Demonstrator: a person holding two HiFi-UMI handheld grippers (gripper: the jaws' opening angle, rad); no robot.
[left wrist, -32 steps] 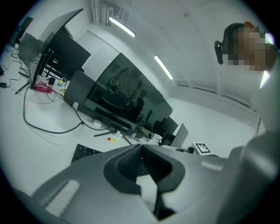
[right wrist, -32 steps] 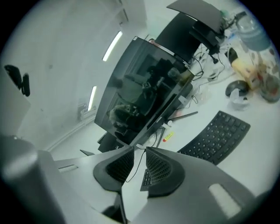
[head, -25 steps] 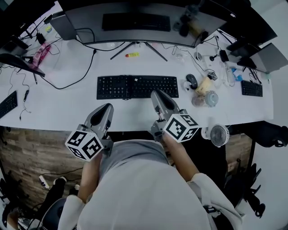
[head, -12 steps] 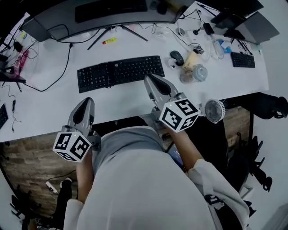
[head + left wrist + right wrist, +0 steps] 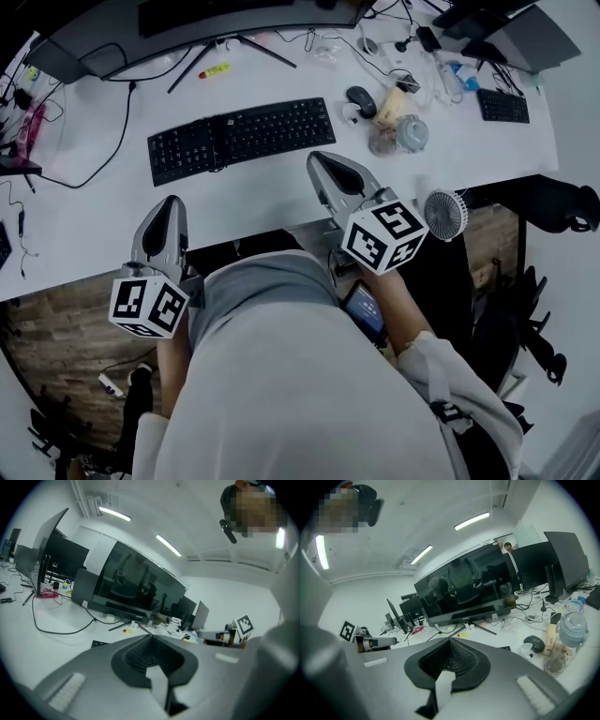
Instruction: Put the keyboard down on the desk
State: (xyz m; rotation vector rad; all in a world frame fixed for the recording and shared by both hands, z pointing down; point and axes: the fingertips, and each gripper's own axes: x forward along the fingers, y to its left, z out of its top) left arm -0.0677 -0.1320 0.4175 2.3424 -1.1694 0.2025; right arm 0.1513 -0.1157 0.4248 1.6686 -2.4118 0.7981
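Note:
The black keyboard (image 5: pixel 242 139) lies flat on the white desk (image 5: pixel 94 216), in front of the monitor. My right gripper (image 5: pixel 319 161) hovers just short of the keyboard's near right edge, apart from it. Its jaws have just been closing and now stand shut with nothing between them; in the right gripper view (image 5: pixel 450 639) they meet in a tight seam. My left gripper (image 5: pixel 171 202) sits over the desk's front edge, below the keyboard's left end. It is shut and empty, and its jaws (image 5: pixel 151 637) are pressed together in the left gripper view.
A wide monitor (image 5: pixel 234 14) on a splayed stand fills the desk's far side. A mouse (image 5: pixel 361 97), a clear lidded jar (image 5: pixel 412 131), cables and a second keyboard (image 5: pixel 502 105) crowd the right. A small fan (image 5: pixel 445 214) hangs at the desk's edge. A phone (image 5: pixel 364 309) rests by my lap.
My right gripper has drawn back from the keyboard's front edge, which its tip overlapped a second ago. The keyboard stays flat on the desk. The head view has tilted.

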